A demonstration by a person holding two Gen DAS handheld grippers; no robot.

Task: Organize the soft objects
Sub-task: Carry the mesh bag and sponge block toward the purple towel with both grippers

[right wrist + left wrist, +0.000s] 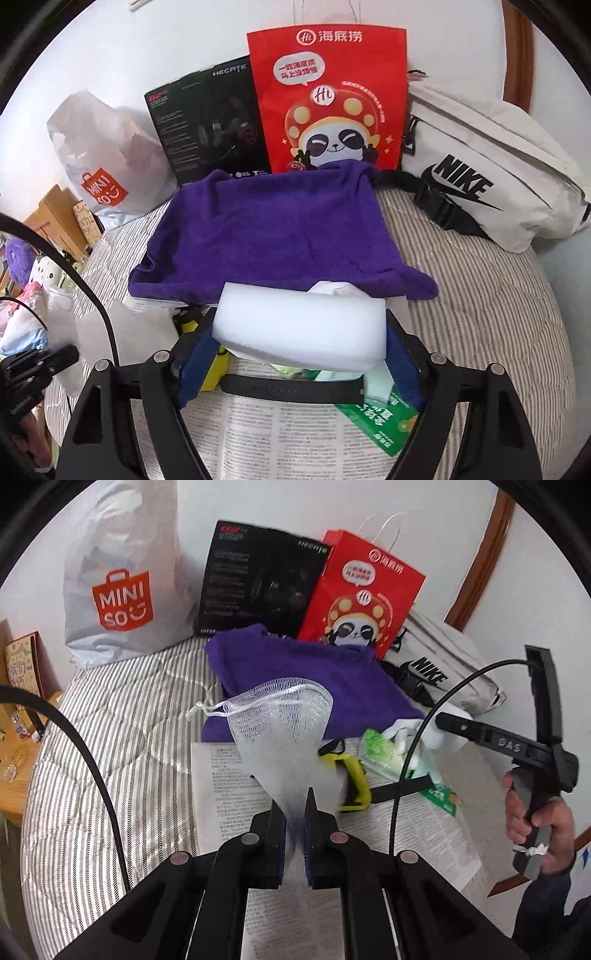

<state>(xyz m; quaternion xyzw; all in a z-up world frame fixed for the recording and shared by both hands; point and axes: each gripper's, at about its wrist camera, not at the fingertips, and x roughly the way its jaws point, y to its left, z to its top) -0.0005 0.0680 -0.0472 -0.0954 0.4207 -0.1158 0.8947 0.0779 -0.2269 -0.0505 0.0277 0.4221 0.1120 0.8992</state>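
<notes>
My left gripper [294,812] is shut on a white mesh drawstring pouch [284,720] and holds it above the newspaper [229,775]. My right gripper [301,343] is shut on a white foam sponge block [301,328], held just above the newspaper [280,432]; it also shows in the left wrist view [452,733]. A purple towel [269,232] lies spread on the striped bed behind both; it also shows in the left wrist view [314,664].
On the newspaper lie a yellow-and-black item [354,782], a black strap [291,387] and green packets [384,421]. At the back stand a MINISO bag [118,590], a black box [210,122], a red paper bag [332,99] and a white Nike bag [480,177]. A wooden shelf [14,738] stands left.
</notes>
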